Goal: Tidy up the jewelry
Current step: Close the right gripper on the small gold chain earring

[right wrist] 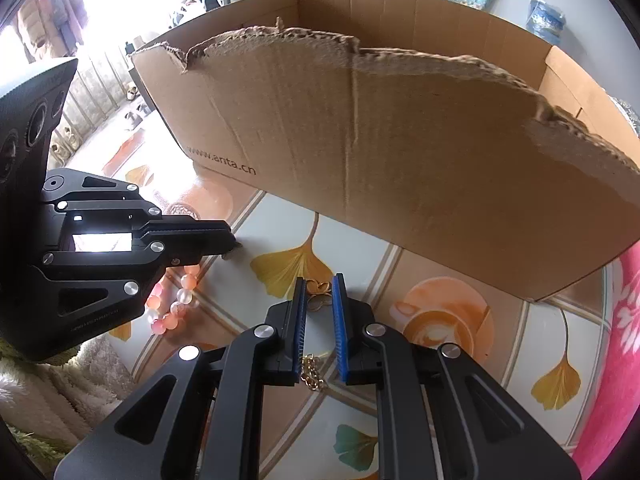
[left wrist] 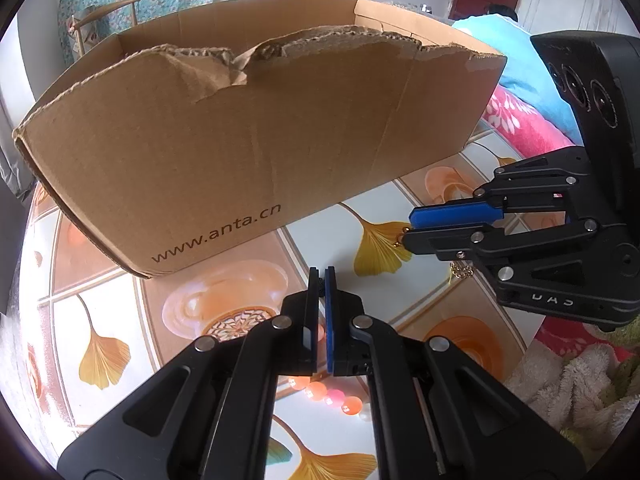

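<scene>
A bracelet of pink and orange beads (right wrist: 172, 312) lies on the table just under my left gripper (left wrist: 321, 274). Its jaws are shut, with a small dark bit pinched at the tips; it looks like the bracelet's end piece. The beads (left wrist: 332, 398) show below the fingers. A gold chain (right wrist: 320, 288) lies between the blue pads of my right gripper (right wrist: 319, 280), and the pads close on its links with only a narrow gap. More of the chain (right wrist: 312, 376) trails back under the fingers. In the left wrist view the right gripper (left wrist: 408, 228) points left, gold links (left wrist: 460, 271) beneath it.
A big open cardboard box (left wrist: 240, 140) with a torn front wall stands right behind both grippers. The tablecloth (right wrist: 280, 216) has a ginkgo-leaf print. A fluffy towel (left wrist: 580, 380) lies at the near edge, a pink blanket (right wrist: 624, 320) to the right. A person in blue (left wrist: 500, 36) is behind.
</scene>
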`<state>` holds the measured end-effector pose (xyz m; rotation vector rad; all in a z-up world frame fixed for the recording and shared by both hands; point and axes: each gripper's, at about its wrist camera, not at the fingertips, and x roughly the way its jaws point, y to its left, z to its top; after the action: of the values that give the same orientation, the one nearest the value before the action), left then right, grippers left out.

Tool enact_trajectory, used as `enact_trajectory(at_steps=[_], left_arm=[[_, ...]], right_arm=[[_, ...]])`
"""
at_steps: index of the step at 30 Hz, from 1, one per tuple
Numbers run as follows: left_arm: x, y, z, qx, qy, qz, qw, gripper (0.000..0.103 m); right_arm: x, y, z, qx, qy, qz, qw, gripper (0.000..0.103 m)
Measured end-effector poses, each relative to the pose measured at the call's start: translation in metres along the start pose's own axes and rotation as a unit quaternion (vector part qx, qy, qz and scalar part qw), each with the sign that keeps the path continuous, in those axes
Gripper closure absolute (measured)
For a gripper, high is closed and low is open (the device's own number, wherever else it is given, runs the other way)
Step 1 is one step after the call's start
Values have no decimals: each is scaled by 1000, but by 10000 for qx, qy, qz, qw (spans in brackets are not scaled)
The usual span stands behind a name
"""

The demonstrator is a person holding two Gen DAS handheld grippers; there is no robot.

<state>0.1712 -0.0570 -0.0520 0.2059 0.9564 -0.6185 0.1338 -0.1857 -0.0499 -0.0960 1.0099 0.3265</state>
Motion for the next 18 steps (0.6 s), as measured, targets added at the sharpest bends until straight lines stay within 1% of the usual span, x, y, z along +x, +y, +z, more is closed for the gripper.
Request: enact_trajectory(at_steps=[4, 7, 8, 9, 11, 18], left_arm=[[-7, 1, 0, -4, -88, -74, 9999, 101], [-12, 3, -2, 2, -35, -155, 9999, 100], [-12, 3, -2, 5, 18, -153, 9999, 96], [-12, 3, -3, 10, 54, -134, 9999, 89], [-12, 3, -4, 29, 91, -94, 9999, 81], [-6, -3, -3, 170, 204, 15, 9996, 81]], right_arm=[[-6, -4, -2, 91, -36, -40, 9999, 99], [-12, -7, -5, 138, -62, -57, 9999, 99], [-13, -8, -5, 152, -74, -61, 9998, 99], [-14, -8, -5, 164, -82, -55, 9998, 99], [-16, -9, -6, 213, -96, -1, 9997, 99], [-17, -9, -6, 277, -149, 38, 9995, 99]])
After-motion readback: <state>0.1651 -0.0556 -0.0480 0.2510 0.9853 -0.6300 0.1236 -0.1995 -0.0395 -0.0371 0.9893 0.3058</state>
